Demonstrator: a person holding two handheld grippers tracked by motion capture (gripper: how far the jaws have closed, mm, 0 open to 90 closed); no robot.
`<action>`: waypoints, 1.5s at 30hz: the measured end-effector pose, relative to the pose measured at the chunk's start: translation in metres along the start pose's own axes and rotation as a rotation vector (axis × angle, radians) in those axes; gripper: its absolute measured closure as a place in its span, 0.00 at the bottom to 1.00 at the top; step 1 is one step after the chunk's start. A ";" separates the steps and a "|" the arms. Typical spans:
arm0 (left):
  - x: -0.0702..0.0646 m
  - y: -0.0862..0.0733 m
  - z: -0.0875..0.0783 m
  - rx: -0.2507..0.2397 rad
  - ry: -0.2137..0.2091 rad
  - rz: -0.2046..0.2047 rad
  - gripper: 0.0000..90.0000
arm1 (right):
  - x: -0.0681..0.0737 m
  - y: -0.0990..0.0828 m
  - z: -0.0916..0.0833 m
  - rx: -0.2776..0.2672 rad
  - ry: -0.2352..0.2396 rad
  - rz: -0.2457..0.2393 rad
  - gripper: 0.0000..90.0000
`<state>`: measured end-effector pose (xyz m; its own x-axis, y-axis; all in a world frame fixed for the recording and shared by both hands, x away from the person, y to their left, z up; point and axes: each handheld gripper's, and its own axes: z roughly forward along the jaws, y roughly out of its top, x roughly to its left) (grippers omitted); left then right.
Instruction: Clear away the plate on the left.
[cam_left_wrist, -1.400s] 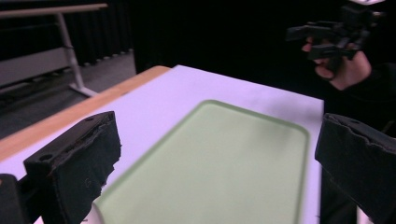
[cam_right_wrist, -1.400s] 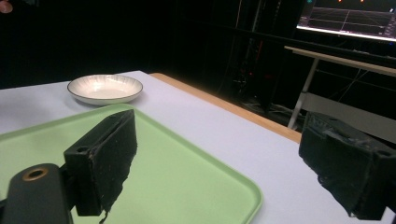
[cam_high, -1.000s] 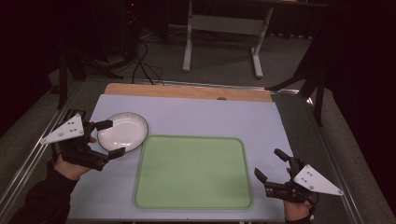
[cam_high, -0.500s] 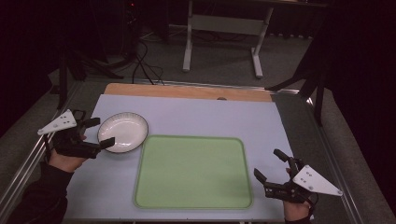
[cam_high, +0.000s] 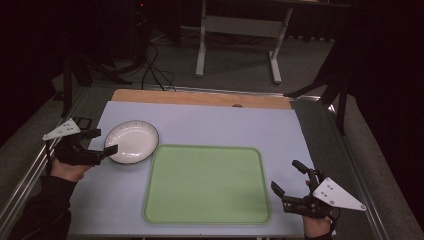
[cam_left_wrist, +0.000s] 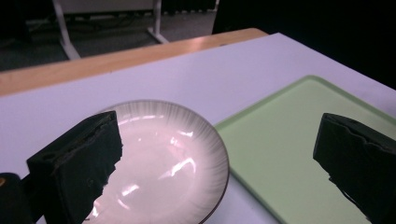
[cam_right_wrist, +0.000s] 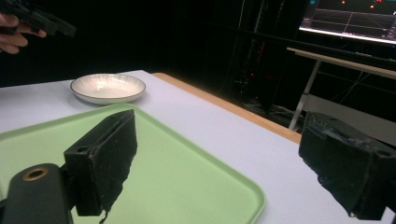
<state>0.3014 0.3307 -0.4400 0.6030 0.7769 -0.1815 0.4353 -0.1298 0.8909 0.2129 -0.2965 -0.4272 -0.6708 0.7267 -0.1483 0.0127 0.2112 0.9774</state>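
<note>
A white shallow plate (cam_high: 131, 141) with a dark rim rests on the pale table cover, just left of a green tray (cam_high: 206, 184). My left gripper (cam_high: 103, 140) hovers open at the plate's left edge, nothing between its jaws. In the left gripper view the plate (cam_left_wrist: 159, 163) lies under and between the jaws, with the tray (cam_left_wrist: 299, 140) to the right. At the tray's near right corner my right gripper (cam_high: 288, 176) stands open and empty. The right gripper view looks across the tray (cam_right_wrist: 154, 168) toward the plate (cam_right_wrist: 107, 87).
A wooden strip (cam_high: 200, 98) runs along the table's far edge. Metal rails border both sides of the table. A stand's legs (cam_high: 235, 45) and cables lie on the floor beyond. The other hand (cam_right_wrist: 18, 32) with its gripper appears at the upper left of the right gripper view.
My left gripper has drawn back leftward and lifted off the plate's near rim. The plate, tray and right gripper keep their places.
</note>
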 end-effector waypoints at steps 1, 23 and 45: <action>0.003 -0.002 0.001 0.004 0.009 -0.007 0.03 | -0.001 0.000 0.000 0.002 0.004 0.005 0.12; 0.041 -0.030 0.024 0.104 0.108 -0.232 0.13 | 0.000 -0.001 0.000 0.009 0.012 0.000 0.13; 0.067 -0.039 0.051 0.278 0.310 -0.490 0.56 | 0.003 0.000 0.000 0.019 0.011 -0.021 0.13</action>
<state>0.3589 0.3560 -0.5079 0.0874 0.9232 -0.3743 0.7937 0.1626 0.5862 0.2104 -0.2946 -0.4278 -0.6791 0.7148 -0.1668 0.0124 0.2384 0.9711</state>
